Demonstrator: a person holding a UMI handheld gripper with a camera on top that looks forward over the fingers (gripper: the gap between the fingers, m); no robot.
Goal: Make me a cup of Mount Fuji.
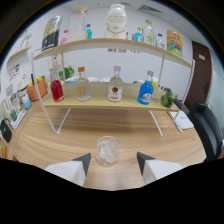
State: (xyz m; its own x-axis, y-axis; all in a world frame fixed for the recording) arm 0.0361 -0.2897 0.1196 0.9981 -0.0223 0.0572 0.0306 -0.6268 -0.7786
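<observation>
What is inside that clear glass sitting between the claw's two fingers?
The glass on the wooden table holds pale, clear lumps that look like ice. Whether any liquid lies beneath them cannot be seen. The claw is open, with gaps beside the glass.
</observation>
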